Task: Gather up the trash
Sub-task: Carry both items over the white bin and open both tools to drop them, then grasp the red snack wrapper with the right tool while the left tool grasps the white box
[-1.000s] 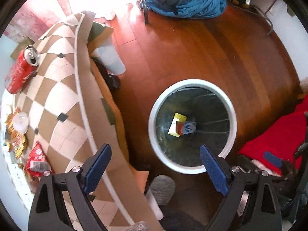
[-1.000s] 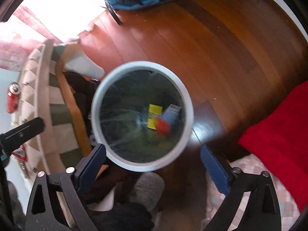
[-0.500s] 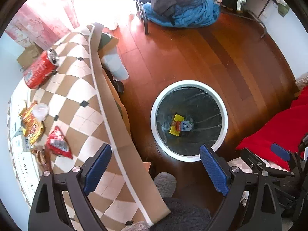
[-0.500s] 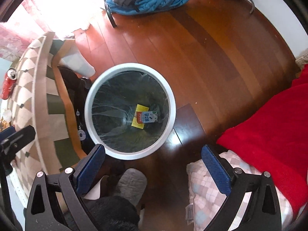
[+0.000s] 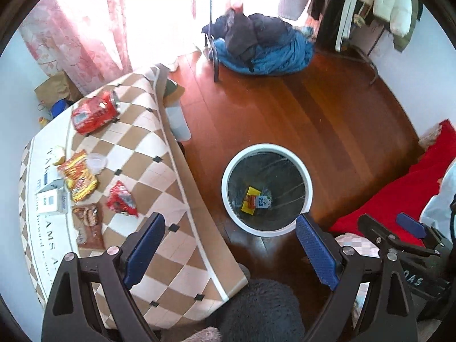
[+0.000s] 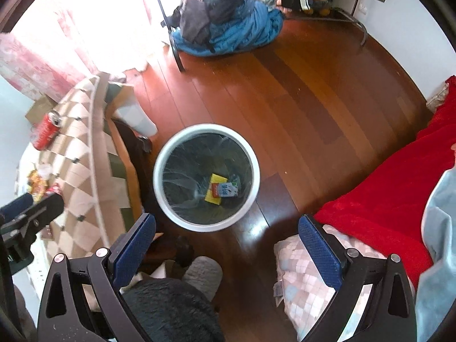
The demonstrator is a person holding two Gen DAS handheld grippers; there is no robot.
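Observation:
A white-rimmed trash bin (image 5: 231, 162) with a dark liner stands on the wood floor; it also shows in the right wrist view (image 6: 171, 154). A yellow wrapper (image 5: 250, 203) and a small carton (image 6: 226, 190) lie at its bottom. On the checkered table (image 5: 148, 159) lie a red soda can (image 5: 94, 112), a red snack packet (image 5: 122, 199), an orange wrapper (image 5: 78, 176) and a plastic lid (image 5: 96, 163). My left gripper (image 5: 229, 245) is open and empty, high above the table edge and the bin. My right gripper (image 6: 226, 246) is open and empty above the bin's near side.
A pile of blue and dark clothes (image 5: 262, 45) lies by a rack at the back. A red blanket (image 6: 393, 193) covers the bed at right. A white box (image 5: 51, 199) and a brown packet (image 5: 87, 222) sit on the table. A paper bag (image 5: 54, 87) stands behind the table.
Both grippers have risen and pulled back from the bin, which now looks smaller. The left view has swung toward the table, showing more trash on it. The carton has settled in the bin.

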